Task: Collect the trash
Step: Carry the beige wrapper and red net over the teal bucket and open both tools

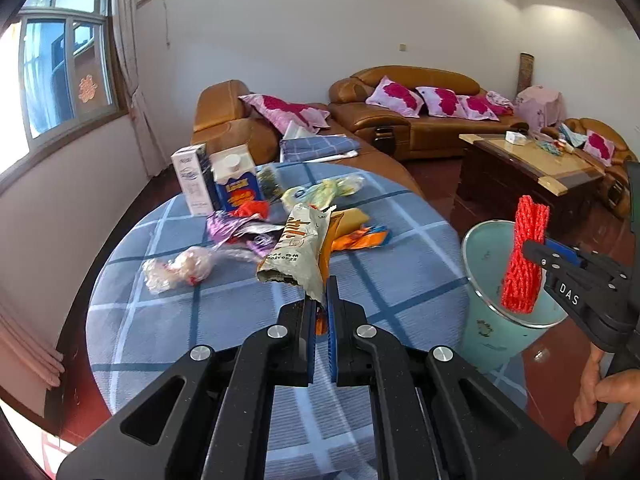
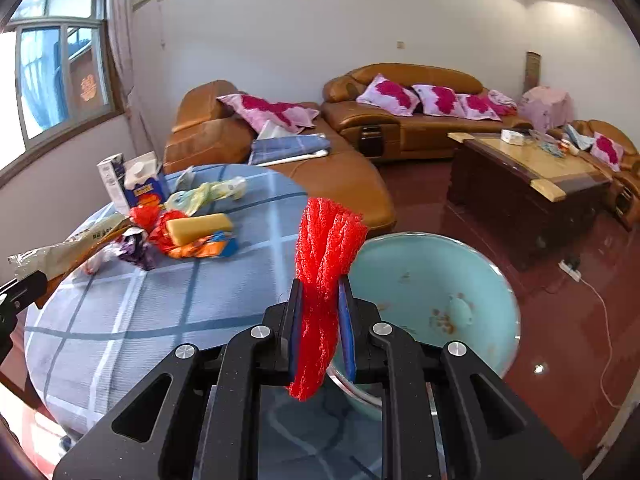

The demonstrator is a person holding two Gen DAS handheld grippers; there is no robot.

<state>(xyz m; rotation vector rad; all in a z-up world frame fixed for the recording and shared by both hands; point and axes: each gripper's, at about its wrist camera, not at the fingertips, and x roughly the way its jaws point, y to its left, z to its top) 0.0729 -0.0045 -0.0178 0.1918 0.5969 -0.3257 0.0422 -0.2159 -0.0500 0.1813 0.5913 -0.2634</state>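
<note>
In the left wrist view the left gripper (image 1: 320, 296) sits bottom centre, jaws closed tight on the lower edge of a crumpled beige snack wrapper (image 1: 298, 248) w/ an orange wrapper behind it; the wrapper stands up from the pads toward mid frame, above the round table (image 1: 400, 280) w/ blue checked cloth; more trash lies on the cloth in the upper middle: two cartons (image 1: 218, 180) standing upright side by side, a purple foil wrapper (image 1: 236, 230), a clear bag w/ sth pale inside (image 1: 180, 268) at left, orange packets (image 1: 360, 238), a greenish bag (image 1: 324, 192); at the right edge the right gripper (image 1: 528, 250) is seen from the side, a hand (image 1: 608, 396) on its grip at lower right; in the right wrist view the right gripper (image 2: 320, 292) is nearly closed, pads pressing a red foam net sleeve (image 2: 324, 280) that sticks up above the fingertips and hangs below them; the light green trash bin (image 2: 432, 280) stands on the red floor just beside the table edge, centre right of frame, mouth open, directly behind the net; brown sofas and a dark coffee table (image 2: 532, 176) fill the upper right.
</note>
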